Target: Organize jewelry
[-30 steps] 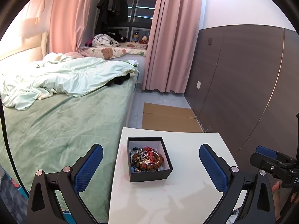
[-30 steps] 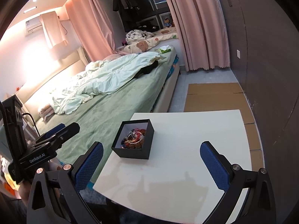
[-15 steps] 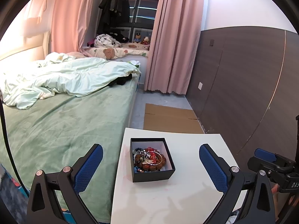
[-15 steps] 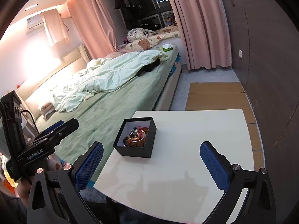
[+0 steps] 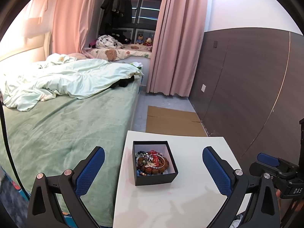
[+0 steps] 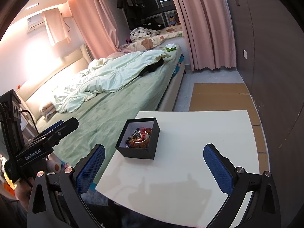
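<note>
We've got both grippers, left and right, spread wide and empty, with the jewelry box on the table just ahead between their fingers.

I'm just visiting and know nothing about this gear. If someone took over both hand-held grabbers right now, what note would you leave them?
Left gripper: fingers wide apart, holding nothing, hovering short of the box.
Right gripper: also open and holding nothing.
The black box sits on the white table near the bed-side edge, with the jewelry piled in a tangle inside it.
Done: nothing taken out yet, as far as can be seen.
Left: lift the pieces out and sort them.
</note>
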`<state>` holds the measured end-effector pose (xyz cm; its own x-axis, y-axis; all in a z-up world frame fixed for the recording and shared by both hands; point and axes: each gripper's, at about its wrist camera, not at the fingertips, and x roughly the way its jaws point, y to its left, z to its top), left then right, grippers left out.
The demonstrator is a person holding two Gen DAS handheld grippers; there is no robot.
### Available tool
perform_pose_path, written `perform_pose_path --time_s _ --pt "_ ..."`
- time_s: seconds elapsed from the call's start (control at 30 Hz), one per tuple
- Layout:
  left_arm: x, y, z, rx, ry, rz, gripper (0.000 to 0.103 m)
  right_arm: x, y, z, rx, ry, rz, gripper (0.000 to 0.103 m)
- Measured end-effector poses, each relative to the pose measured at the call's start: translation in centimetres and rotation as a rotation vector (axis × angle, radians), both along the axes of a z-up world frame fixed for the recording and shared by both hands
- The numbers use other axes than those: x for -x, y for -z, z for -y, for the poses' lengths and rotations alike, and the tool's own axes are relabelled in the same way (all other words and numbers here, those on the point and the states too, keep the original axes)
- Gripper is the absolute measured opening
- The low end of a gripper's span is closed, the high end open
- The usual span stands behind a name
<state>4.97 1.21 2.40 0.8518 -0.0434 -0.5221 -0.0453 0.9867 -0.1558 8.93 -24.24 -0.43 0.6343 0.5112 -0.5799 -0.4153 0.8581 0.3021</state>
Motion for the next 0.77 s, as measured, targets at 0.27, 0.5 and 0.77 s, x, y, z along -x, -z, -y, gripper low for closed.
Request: perform_pose_path --time_s 0.27,0.5,0.77 --pt "0.16 -0.27 -0.16 -0.003 -0.006 0.004 0.103 0.17 -0.02 -0.13 -0.002 0.0 0.003 0.103" --pt "0.47 -0.54 -0.25 0.004 -0.011 0.013 0.103 0.16 -0.06 -0.03 -0.007 0.002 0.0 0.103" --pt "0.75 -0.52 -0.03 0.0 -0.014 0.011 0.103 0.22 -0.02 -0.08 -0.007 0.002 -0.001 0.103"
